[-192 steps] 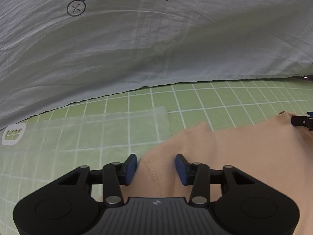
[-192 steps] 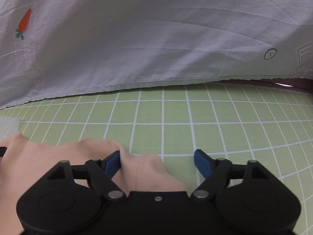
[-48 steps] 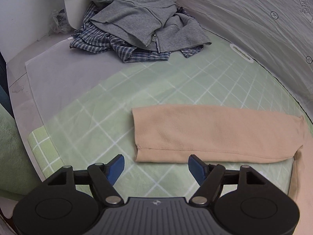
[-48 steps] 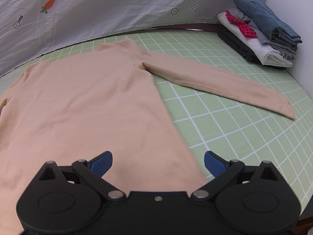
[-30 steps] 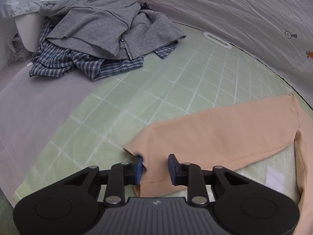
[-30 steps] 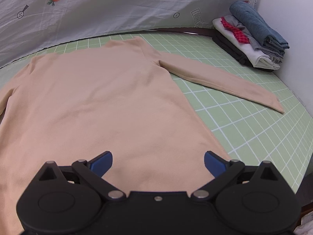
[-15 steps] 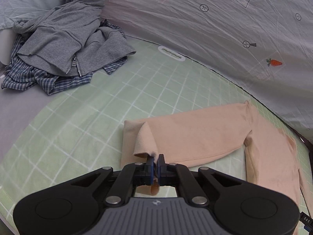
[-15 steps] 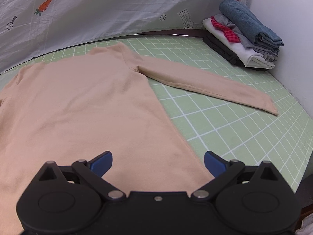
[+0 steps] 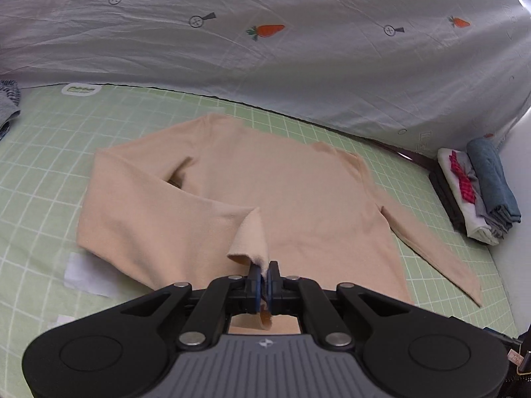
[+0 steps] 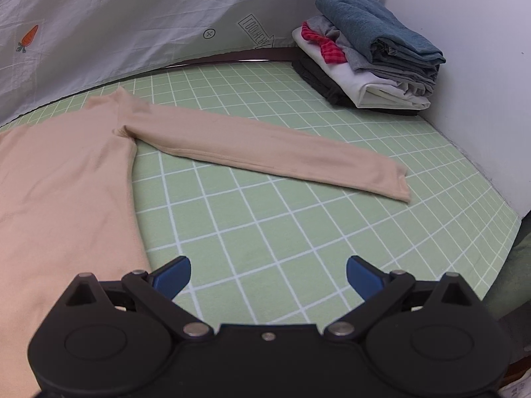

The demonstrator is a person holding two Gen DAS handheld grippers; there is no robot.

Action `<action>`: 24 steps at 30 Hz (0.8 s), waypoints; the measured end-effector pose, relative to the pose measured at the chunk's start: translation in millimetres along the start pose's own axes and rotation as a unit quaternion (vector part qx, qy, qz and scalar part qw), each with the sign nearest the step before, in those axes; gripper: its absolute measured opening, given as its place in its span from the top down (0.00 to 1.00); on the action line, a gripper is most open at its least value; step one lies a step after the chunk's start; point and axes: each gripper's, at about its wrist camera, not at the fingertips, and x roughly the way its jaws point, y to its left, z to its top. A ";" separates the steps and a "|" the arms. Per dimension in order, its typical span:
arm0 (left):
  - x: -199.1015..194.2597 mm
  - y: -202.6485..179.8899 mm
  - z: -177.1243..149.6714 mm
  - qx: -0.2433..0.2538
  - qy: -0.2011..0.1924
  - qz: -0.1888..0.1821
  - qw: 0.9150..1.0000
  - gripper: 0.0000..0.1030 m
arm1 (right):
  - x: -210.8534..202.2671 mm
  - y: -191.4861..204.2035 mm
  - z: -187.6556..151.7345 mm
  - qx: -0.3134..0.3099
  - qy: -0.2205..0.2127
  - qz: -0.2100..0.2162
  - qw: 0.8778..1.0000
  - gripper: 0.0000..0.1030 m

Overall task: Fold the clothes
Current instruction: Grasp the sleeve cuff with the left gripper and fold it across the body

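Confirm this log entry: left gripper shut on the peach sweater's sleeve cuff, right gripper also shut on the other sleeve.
Not quite. The right gripper is open over the green mat, holding nothing, as the right wrist view shows. The left gripper is indeed shut on the sleeve cuff.

Soft matt knit sweater [image 9: 298, 199], smooth gridded mat [image 10: 265, 232], wrinkled thin cloth sheet [image 9: 298, 66].

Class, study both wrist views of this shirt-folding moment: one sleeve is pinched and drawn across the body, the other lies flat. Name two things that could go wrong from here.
1. The left gripper pinches only the sleeve cuff; so thin a grip might slip, dropping the sleeve crooked on the peach shirt.
2. The open right gripper hovers over bare mat, not pinning the shirt, so pulling may drag and wrinkle it.
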 end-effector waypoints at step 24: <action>-68.3 90.8 -57.8 -0.066 0.023 0.130 0.989 0.53 | -33.7 136.0 -10.1 -0.085 0.018 0.242 0.966 0.15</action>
